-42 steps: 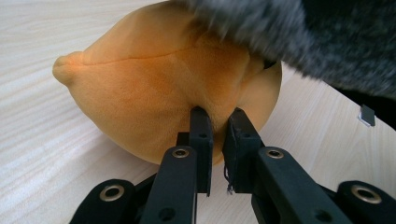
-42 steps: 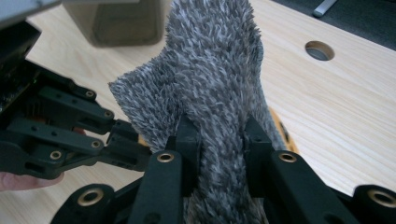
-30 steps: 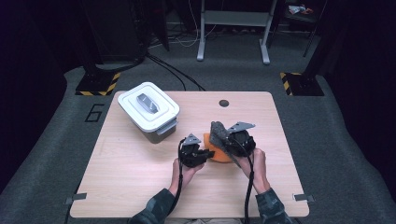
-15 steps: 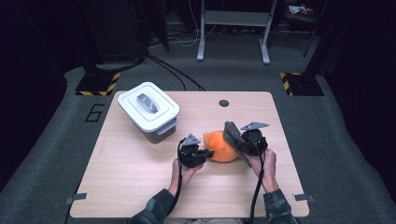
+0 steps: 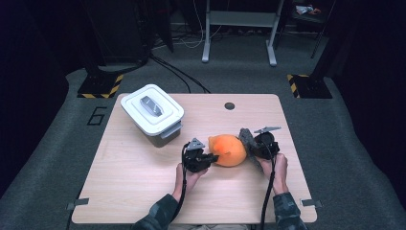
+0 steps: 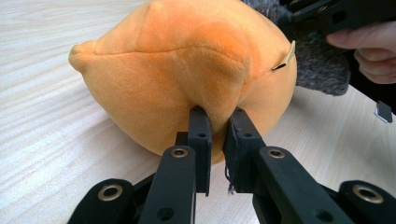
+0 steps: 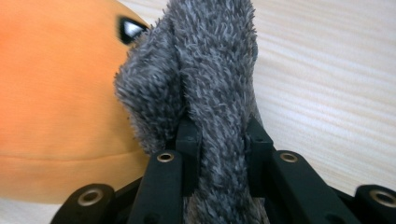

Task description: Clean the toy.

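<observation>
An orange plush toy [image 5: 229,149] lies on the wooden table [image 5: 143,187], right of centre. My left gripper [image 5: 209,158] is at its left side, shut on a pinch of the orange fabric [image 6: 187,65]; the jaws [image 6: 218,119] nip a fold. My right gripper [image 5: 251,146] is at the toy's right side, shut on a flap of grey fuzzy fabric [image 5: 247,142]. In the right gripper view the grey fabric [image 7: 210,70] runs up between the jaws [image 7: 219,133], with the orange body [image 7: 56,93] beside it. A person's hand holds each gripper.
A white lidded container [image 5: 152,113] with a grey handle stands at the table's back left. A small round hole [image 5: 230,106] sits near the back edge. Bare table lies at the front left.
My right gripper has moved right and down with the grey fabric, pulling it off the toy. Much more of the orange body shows. The left gripper has held still.
</observation>
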A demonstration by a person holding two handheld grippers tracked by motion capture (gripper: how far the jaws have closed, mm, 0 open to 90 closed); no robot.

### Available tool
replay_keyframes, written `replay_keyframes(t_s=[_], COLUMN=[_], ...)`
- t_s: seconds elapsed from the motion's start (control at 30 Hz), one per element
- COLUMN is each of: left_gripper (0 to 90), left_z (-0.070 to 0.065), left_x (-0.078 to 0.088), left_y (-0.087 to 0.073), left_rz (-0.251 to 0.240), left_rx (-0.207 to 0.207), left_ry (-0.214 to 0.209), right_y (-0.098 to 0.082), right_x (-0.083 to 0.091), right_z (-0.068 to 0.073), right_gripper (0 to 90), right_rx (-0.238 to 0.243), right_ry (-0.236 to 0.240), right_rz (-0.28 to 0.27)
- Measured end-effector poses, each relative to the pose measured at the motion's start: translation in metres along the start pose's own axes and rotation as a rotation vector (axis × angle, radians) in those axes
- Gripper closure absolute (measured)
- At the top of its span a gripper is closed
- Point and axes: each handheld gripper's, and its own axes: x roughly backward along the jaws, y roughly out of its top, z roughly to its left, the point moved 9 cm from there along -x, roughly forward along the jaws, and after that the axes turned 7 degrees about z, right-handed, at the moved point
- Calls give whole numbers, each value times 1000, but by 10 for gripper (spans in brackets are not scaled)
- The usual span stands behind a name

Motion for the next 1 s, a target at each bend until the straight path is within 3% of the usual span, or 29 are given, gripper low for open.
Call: replay_keyframes(t_s=[0.17, 0.33, 0.43, 0.57, 0.67, 0.83, 1.0], left_gripper=[815, 815, 815, 815, 814, 813, 813], left_z=[0, 1, 0, -1, -1, -2, -2], left_x=[0, 0, 0, 0, 0, 0, 0], left_y=[0, 0, 0, 1, 1, 1, 2], left_rz=[-3, -5, -8, -6, -7, -6, -2], left_rx=[7, 6, 7, -3, -8, -11, -20], left_ry=[1, 2, 1, 0, 1, 5, 9], right_y=[-7, -14, -13, -9, -3, 14, 30], right_x=[-15, -32, -30, -10, 9, 49, 77], right_z=[-4, -5, -6, -12, -14, 5, 39], right_gripper=[734, 735, 734, 736, 735, 735, 735], right_rx=[-38, -27, -28, -49, -24, 7, 106], right_ry=[8, 15, 6, -21, -37, 5, 65], right_rz=[54, 97, 91, 56, -1, -103, -182])
